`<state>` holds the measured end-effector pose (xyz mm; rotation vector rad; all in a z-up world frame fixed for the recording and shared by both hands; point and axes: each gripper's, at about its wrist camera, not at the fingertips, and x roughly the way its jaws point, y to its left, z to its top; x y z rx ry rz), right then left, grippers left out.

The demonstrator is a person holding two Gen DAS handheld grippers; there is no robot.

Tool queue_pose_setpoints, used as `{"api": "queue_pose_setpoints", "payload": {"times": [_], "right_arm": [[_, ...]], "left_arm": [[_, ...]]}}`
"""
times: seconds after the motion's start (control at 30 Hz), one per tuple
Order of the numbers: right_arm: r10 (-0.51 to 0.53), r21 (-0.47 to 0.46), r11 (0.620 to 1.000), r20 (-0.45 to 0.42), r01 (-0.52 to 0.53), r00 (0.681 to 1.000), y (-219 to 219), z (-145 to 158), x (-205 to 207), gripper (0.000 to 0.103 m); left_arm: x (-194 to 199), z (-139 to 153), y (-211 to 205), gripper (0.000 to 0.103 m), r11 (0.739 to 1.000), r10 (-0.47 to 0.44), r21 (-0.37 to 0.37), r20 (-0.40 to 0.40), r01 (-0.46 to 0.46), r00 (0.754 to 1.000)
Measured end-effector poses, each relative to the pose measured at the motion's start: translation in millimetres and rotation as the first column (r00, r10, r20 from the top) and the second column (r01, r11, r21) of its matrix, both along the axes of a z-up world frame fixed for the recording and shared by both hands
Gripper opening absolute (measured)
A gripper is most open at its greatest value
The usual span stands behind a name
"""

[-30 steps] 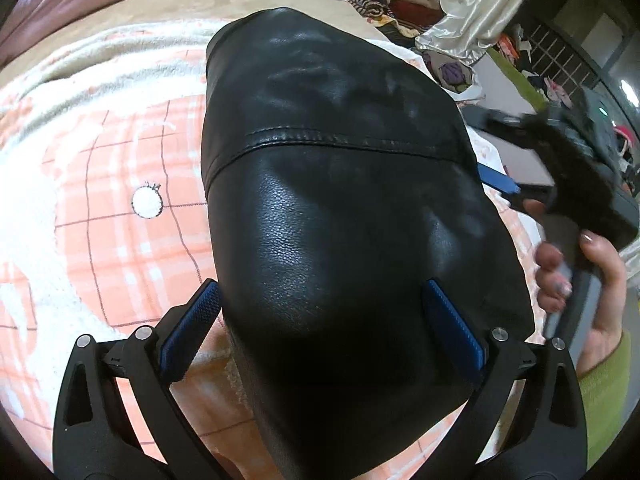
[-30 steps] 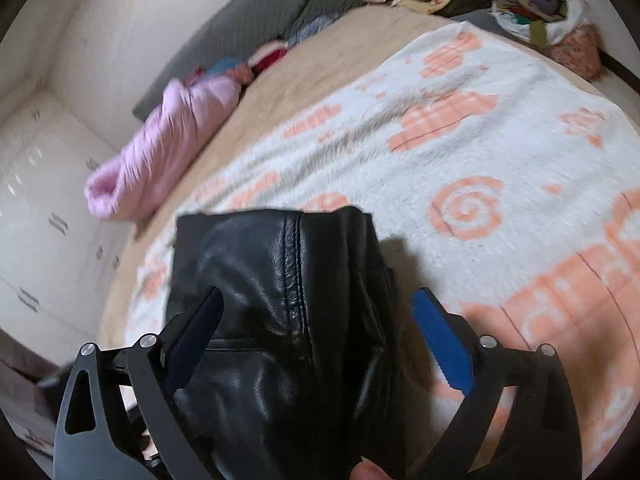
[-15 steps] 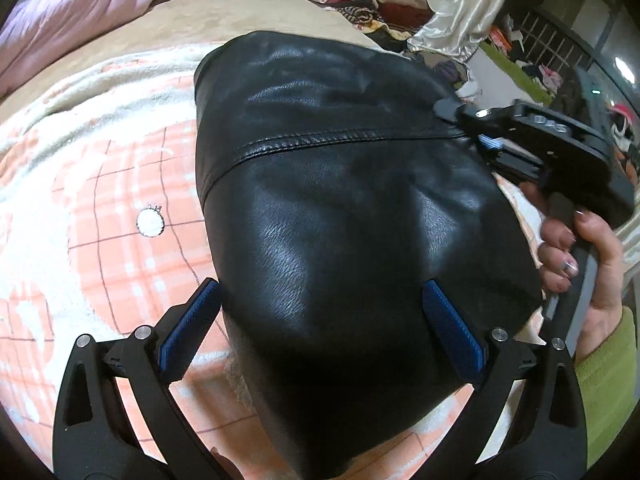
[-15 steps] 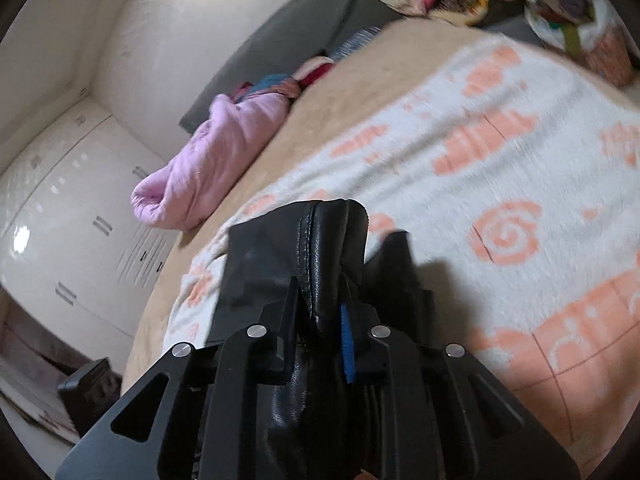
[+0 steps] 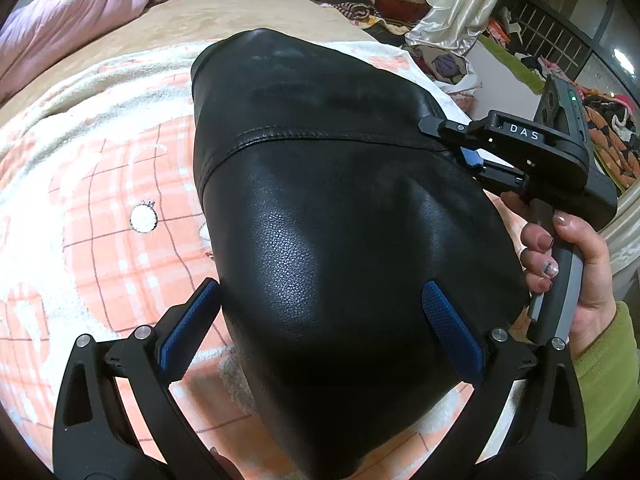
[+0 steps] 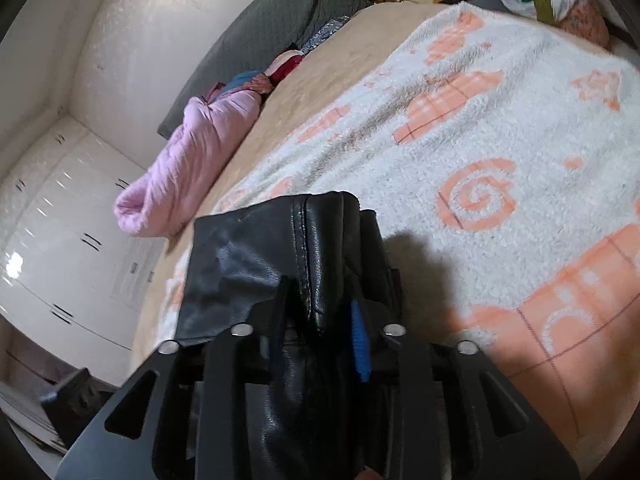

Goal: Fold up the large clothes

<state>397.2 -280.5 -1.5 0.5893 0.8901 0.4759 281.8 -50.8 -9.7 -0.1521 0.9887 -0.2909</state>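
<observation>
1. The black leather garment (image 5: 340, 208) is lying folded on the blanket (image 5: 100, 208) of the bed, bulging upward in the middle. The left gripper (image 5: 320, 320) is held wide open over its near end; its blue pads are on either side of the leather and no pressing is seen.

2. The right gripper (image 6: 320, 320) is nearly closed on the thick stitched edge of the garment. Its jaws have just been opening a little after a tighter squeeze, with the leather between them. Whether the pads are pressing firmly enough cannot be told with certainty, but the edge looks pinched.

3. The leather is smooth and stiff, so it is judged that the edge can slide out of the right gripper if it is pulled quickly.

4. Several layers are bunched in that grip. If only some are caught, the fold can open when lifted.

5. The left gripper holds nothing, so the near end can spring up or shift, and the fold can become crooked.

6. The blanket can be dragged along if the garment is pulled flat across it.
</observation>
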Motion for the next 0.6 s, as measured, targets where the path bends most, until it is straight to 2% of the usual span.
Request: {"api": "queue_pose_setpoints", "payload": {"times": [0.2, 0.33, 0.43, 0.6], "right_arm": [[-0.003, -0.026, 1.0, 0.002, 0.003, 1.0, 0.1, 3.3, -6.6, 0.045], [0.015, -0.009, 1.0, -0.014, -0.015, 1.0, -2.8, 3.4, -12.3, 0.07], [0.03, -0.005, 1.0, -0.007, -0.03, 1.0, -2.7, 8.2, -21.5, 0.082], [0.054, -0.001, 0.999, 0.002, -0.054, 0.999, -5.4, 16.3, -38.4, 0.084]], "left_arm": [[-1.9, -0.1, 2.9, 0.094, 1.0, 0.011, -0.014, -0.003, -0.011, 1.0], [-3.2, -0.6, 7.3, 0.094, 0.999, 0.026, -0.04, -0.009, -0.026, 1.0], [-5.2, -0.2, 10.3, 0.094, 0.997, 0.039, -0.063, -0.017, -0.04, 0.999], [-12.2, 3.6, 12.8, 0.094, 0.995, 0.048, -0.087, -0.026, -0.05, 0.999]]}}
